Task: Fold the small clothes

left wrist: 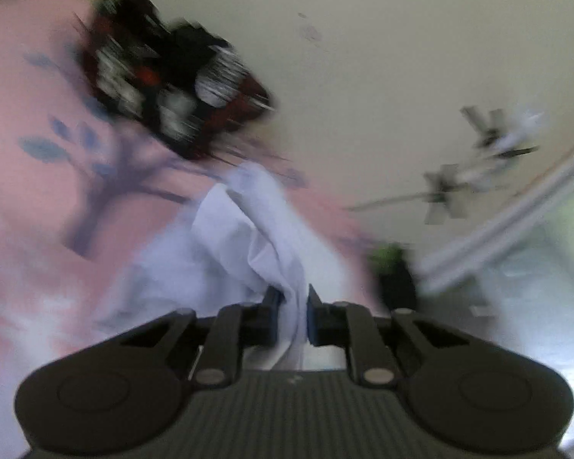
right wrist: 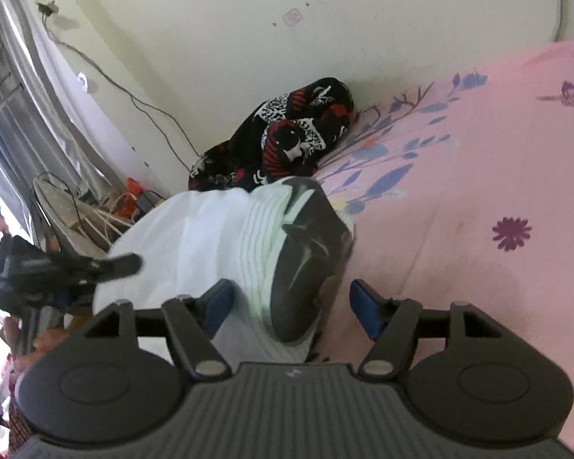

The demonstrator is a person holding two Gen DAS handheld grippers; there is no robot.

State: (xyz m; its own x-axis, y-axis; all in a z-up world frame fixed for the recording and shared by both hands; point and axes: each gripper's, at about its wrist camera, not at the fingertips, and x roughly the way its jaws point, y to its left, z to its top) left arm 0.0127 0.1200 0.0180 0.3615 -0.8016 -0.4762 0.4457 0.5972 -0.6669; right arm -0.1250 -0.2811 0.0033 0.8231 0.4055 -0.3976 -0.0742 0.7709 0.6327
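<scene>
Two grippers are in play: the left gripper [left wrist: 291,308], with a fold of cloth pinched between its jaws, and the right gripper [right wrist: 291,306], its jaws spread wide. There are two garments, one white garment [right wrist: 210,237] with a dark printed panel at 6 o'clock in the right wrist view, and one black, red and white patterned garment [right wrist: 287,137] bunched at 12 o'clock from it against the wall. One pink floral bedsheet [right wrist: 478,191] lies under both, and one standing fan [right wrist: 57,206] shows at 9 o'clock beside a single curtain [right wrist: 38,114].
</scene>
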